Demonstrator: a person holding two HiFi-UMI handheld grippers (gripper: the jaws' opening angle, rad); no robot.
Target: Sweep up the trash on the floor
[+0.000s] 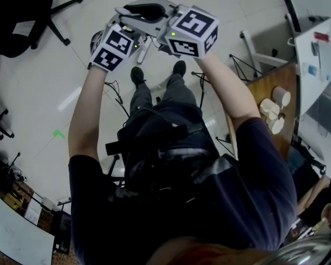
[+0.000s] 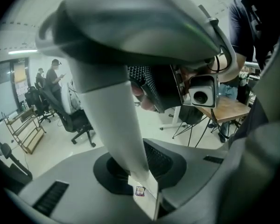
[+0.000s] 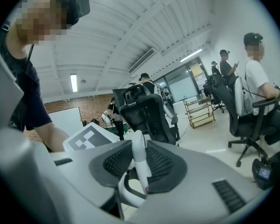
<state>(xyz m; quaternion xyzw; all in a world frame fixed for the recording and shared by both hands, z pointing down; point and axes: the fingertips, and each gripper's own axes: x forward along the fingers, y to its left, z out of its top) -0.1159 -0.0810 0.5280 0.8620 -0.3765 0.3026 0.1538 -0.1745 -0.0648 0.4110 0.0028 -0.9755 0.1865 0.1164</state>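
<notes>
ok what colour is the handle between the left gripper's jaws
Light grey handle, seen best in the left gripper view.

Head view: a black office chair (image 1: 22,15) at upper left, a green mark (image 1: 58,133) on the floor (image 1: 44,81), and at right a wooden table (image 1: 262,90) bearing white cups (image 1: 281,96). Gripper views: further chairs (image 2: 79,122), a shelf rack (image 2: 23,129), a whiteboard (image 3: 72,118) and bystanders (image 3: 256,85), standing and seated.
</notes>
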